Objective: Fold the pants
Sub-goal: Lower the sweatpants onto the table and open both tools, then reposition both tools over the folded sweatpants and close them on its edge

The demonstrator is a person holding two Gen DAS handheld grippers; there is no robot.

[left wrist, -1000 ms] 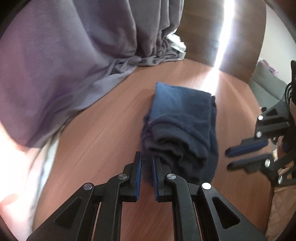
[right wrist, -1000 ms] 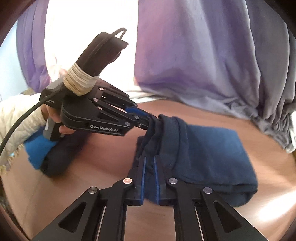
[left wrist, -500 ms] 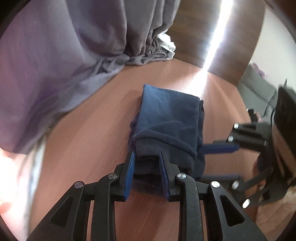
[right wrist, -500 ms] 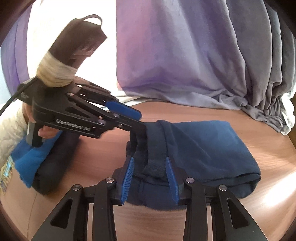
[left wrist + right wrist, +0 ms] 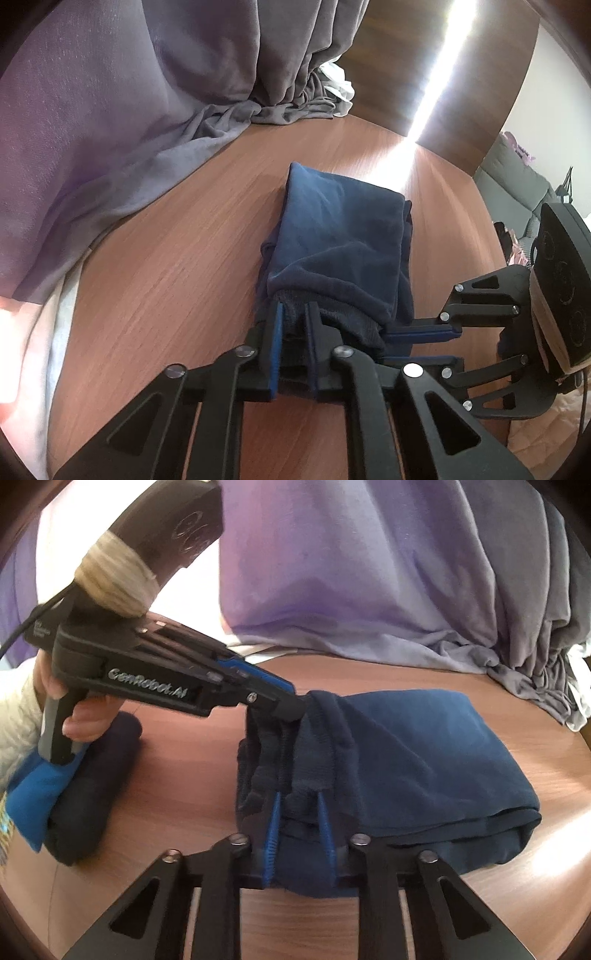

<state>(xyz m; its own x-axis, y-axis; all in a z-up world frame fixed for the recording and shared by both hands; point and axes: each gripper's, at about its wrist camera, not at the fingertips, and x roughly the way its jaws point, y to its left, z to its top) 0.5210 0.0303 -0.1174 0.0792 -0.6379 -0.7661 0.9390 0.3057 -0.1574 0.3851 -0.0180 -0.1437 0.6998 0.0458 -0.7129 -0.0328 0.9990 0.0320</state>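
Observation:
The dark blue pants (image 5: 343,236) lie folded into a thick bundle on the brown wooden table (image 5: 177,258); they also show in the right wrist view (image 5: 399,760). My left gripper (image 5: 293,317) is shut on the ribbed waistband end of the bundle, and it shows from the side in the right wrist view (image 5: 291,707). My right gripper (image 5: 297,801) is shut on the same end from the near side; it shows at the right of the left wrist view (image 5: 421,347).
A grey-purple curtain (image 5: 147,110) hangs and pools along the table's far edge. A folded dark and blue garment (image 5: 74,794) lies at the table's left under the hand. A grey sofa (image 5: 517,177) stands beyond the table.
Both grippers opened, moved onto the waistband end of the bundle, and have closed on it. One second ago both were shut and empty beside the pants.

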